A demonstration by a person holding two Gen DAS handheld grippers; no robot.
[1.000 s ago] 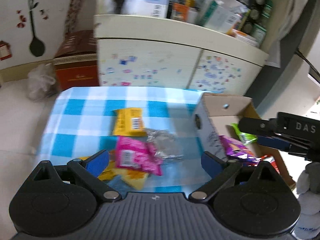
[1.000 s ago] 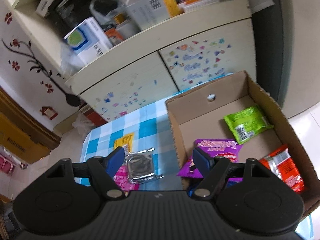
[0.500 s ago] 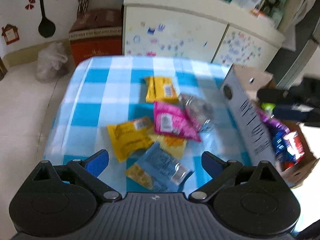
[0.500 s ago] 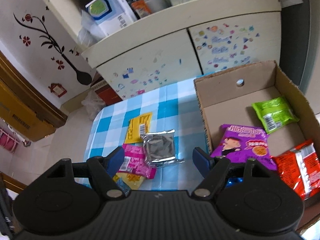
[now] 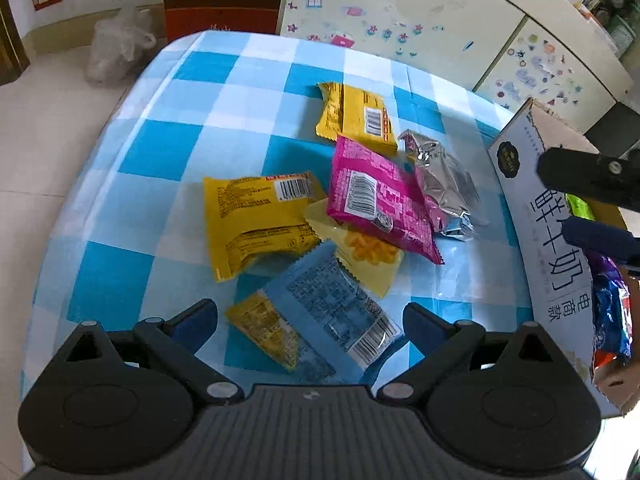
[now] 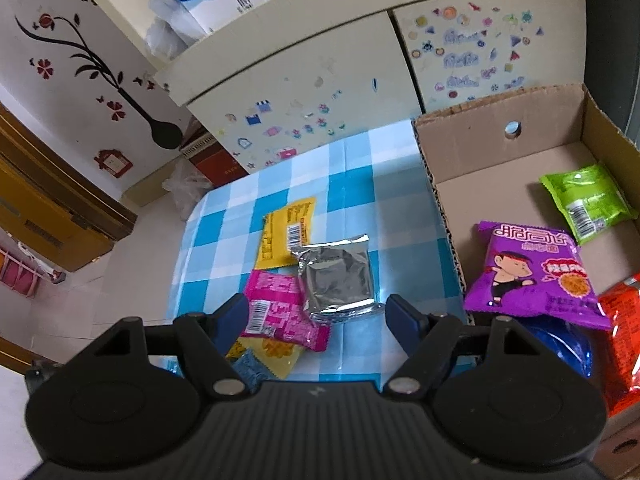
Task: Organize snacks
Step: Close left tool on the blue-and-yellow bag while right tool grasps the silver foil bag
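Checked blue-and-white cloth (image 5: pixel 168 152) covers the table under both my tongs, with the cream sticker-covered cabinet (image 6: pixel 320 92) behind it. At the cloth's right edge stands the cardboard box (image 6: pixel 480 184), and in it lie a purple packet (image 6: pixel 528 276), a green packet (image 6: pixel 588 200), a red packet (image 6: pixel 624 340) and something blue (image 6: pixel 560 344) half under the purple one. Loose snacks sit heaped on the cloth: two yellow packets (image 5: pixel 256 216) (image 5: pixel 356 116), a pink packet (image 5: pixel 380 200) overlapping a silver foil packet (image 5: pixel 444 184) and a pale yellow packet (image 5: pixel 360 252), and nearest me a light blue packet (image 5: pixel 332 312) lying over a small yellow packet (image 5: pixel 264 328). My left tongs (image 5: pixel 310 320) hang wide over that light blue packet, gripping nothing. My right tongs (image 6: pixel 316 316) are spread too, empty, above the pink and silver packets beside the box.
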